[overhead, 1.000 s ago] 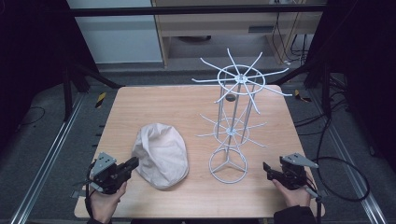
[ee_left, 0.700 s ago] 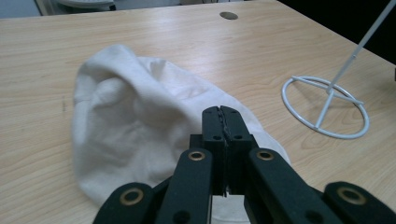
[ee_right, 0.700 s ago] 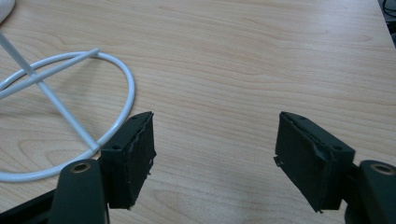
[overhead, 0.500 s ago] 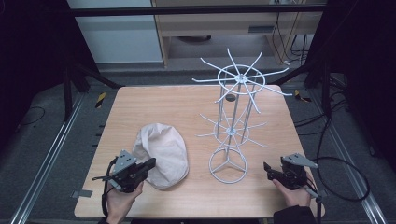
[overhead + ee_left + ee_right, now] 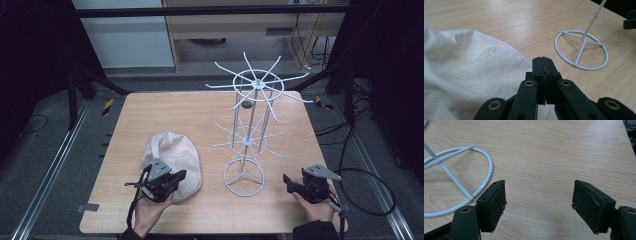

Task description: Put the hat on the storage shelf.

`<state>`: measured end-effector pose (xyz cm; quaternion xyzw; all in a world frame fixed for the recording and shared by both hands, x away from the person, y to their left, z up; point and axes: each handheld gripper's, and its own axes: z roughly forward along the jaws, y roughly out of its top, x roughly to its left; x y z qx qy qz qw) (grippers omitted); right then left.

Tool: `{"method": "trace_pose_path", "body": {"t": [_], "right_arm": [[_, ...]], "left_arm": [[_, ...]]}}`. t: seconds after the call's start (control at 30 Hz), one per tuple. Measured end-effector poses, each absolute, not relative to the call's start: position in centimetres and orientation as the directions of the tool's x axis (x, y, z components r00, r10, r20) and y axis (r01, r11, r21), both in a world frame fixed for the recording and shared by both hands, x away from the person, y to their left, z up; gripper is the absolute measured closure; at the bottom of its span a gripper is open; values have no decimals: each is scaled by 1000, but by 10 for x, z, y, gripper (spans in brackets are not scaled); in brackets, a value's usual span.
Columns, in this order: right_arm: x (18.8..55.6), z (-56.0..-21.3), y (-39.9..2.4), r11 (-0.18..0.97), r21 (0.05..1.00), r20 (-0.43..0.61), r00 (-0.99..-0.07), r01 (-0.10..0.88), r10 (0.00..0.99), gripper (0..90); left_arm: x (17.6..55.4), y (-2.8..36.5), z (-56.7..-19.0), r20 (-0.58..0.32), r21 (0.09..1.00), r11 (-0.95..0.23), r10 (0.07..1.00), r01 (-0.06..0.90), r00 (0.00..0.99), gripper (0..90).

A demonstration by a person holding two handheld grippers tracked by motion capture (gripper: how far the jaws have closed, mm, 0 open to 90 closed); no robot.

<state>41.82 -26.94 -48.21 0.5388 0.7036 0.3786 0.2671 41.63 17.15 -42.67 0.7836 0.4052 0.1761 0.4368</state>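
A: Pale wood, the table [image 5: 165, 107]; bare across its far left and along the right edge. Where does the cream cloth [image 5: 172, 152] lie?

B: Left of centre, bunched, near the front edge. My left gripper [image 5: 172, 179] is over its near hem, jaws pressed together with nothing visibly between them.

A: And the white wire rack [image 5: 250, 130]?

B: Upright, right of centre. Its ring base [image 5: 244, 178] stands just beside the cloth, apart from it. My right gripper [image 5: 289, 182] is near the front right corner, jaws spread wide, holding nothing, clear board around it.

A: What do the gripper views add?

B: The left gripper view shows the cloth's folds [image 5: 469, 72] against my shut tips [image 5: 543, 65]; whether they touch, I cannot tell. The right gripper view shows the ring's curve [image 5: 487, 162] just left of my spread pads [image 5: 496, 200].
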Motion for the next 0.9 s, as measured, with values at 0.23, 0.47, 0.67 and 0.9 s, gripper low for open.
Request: {"method": "trace_pose_path", "body": {"t": [0.23, 0.47, 0.67, 0.9], "right_arm": [[419, -482, -269, 137, 821, 29, -280, 554, 959, 276], [419, -481, -268, 142, 822, 28, -288, 552, 957, 309], [418, -479, -268, 141, 821, 29, -288, 553, 957, 348], [418, -480, -268, 151, 820, 21, -294, 551, 956, 351]], "left_arm": [[422, 152, -440, -69, 797, -332, 780, 504, 623, 896], [426, 139, -456, -55, 761, -380, 770, 526, 636, 896], [426, 139, -465, -50, 740, -401, 768, 539, 639, 896], [425, 138, -470, -49, 730, -412, 765, 545, 643, 896]]}}
